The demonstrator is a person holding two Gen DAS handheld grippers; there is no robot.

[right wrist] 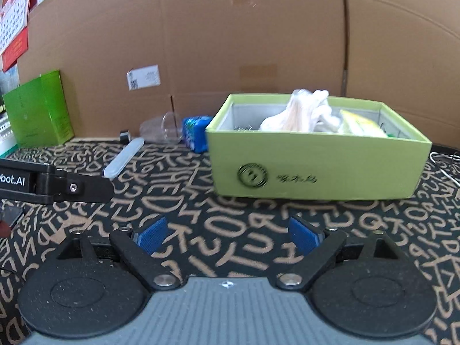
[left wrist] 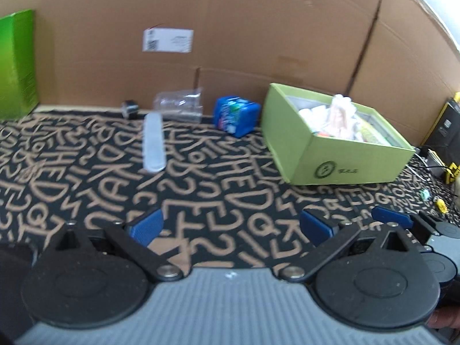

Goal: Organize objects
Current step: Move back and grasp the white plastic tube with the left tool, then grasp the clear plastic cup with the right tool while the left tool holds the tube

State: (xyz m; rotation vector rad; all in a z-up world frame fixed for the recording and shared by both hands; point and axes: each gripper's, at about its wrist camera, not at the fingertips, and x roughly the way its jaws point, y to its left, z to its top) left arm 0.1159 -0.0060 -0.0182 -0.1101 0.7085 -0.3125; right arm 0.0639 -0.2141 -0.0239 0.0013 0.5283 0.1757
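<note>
A light green open box (left wrist: 353, 159) (right wrist: 316, 166) stands on the lettered cloth and holds a plastic bag (left wrist: 340, 118) (right wrist: 304, 112) and other packets. Left of it lie a blue packet (left wrist: 235, 115) (right wrist: 195, 132), a crumpled clear plastic container (left wrist: 179, 103) (right wrist: 161, 128), a long translucent white case (left wrist: 153, 142) (right wrist: 123, 158) and a small dark object (left wrist: 130, 109) (right wrist: 124, 136). My left gripper (left wrist: 230, 227) is open and empty above the cloth. My right gripper (right wrist: 227, 234) is open and empty in front of the box.
A brown cardboard wall (left wrist: 230, 28) (right wrist: 244, 43) backs the table. A tall green box (left wrist: 17, 63) (right wrist: 40, 109) stands at the far left. The left gripper's body (right wrist: 54, 184) shows at the left of the right wrist view. Cables and black and yellow gear (left wrist: 442, 143) lie at the right.
</note>
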